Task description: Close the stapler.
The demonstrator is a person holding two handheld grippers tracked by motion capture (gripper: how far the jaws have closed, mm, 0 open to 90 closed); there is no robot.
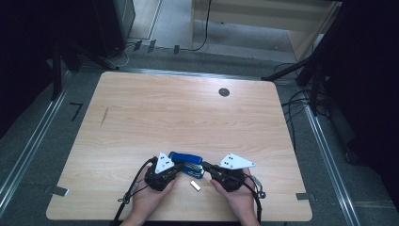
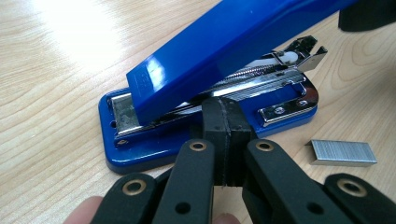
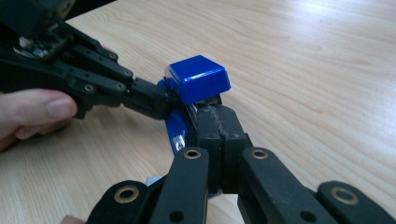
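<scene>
A blue plastic stapler with a shiny metal staple rail (image 1: 187,163) lies on the pale wooden worktop (image 1: 179,113), close to the near edge and about in the middle of its width. Its blue top arm is lifted up at an angle, so the metal rail under it is open to see in the left gripper view (image 2: 219,79).

The left gripper (image 1: 175,165) meets the stapler from the left side. In its own view the two black jaws are pressed together, and their tips touch the side of the stapler between the blue base and the metal rail; I cannot tell if they pinch any part of it.

The right gripper (image 1: 207,166) meets the stapler from the right side. In its own view (image 3: 219,126) the jaws are also together and touch the end of the stapler, just under the lifted blue arm (image 3: 198,78).

A small silver strip of staples (image 1: 195,185) lies on the worktop just in front of the stapler, between the two hands (image 2: 343,153).
</scene>
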